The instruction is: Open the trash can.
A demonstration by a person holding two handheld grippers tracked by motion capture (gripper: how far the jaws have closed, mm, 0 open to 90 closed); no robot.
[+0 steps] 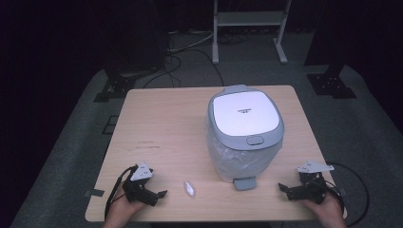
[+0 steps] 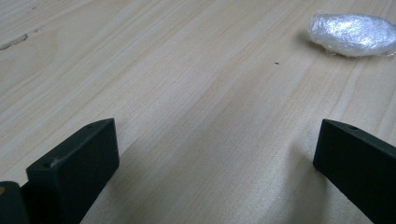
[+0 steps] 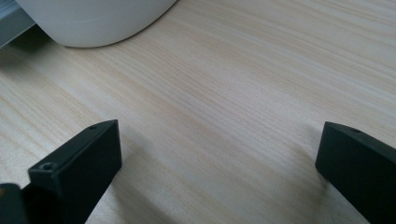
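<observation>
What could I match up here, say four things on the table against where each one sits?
Things:
1. pedal bin
2. plastic wad
3. left tool
4. right tool

Places:
A. near the front edge, at the high view's right side, open
B. middle of the table, lid shut
C. near the front edge, at the high view's left side, open
D. between the left tool and the bin's pedal

Pairs: 1-B, 2-D, 3-C, 4-A

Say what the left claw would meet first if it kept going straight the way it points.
Probably the small plastic-wrapped wad, though it lies a little right of the left claw's line, so the open jaws might pass beside it.
</observation>
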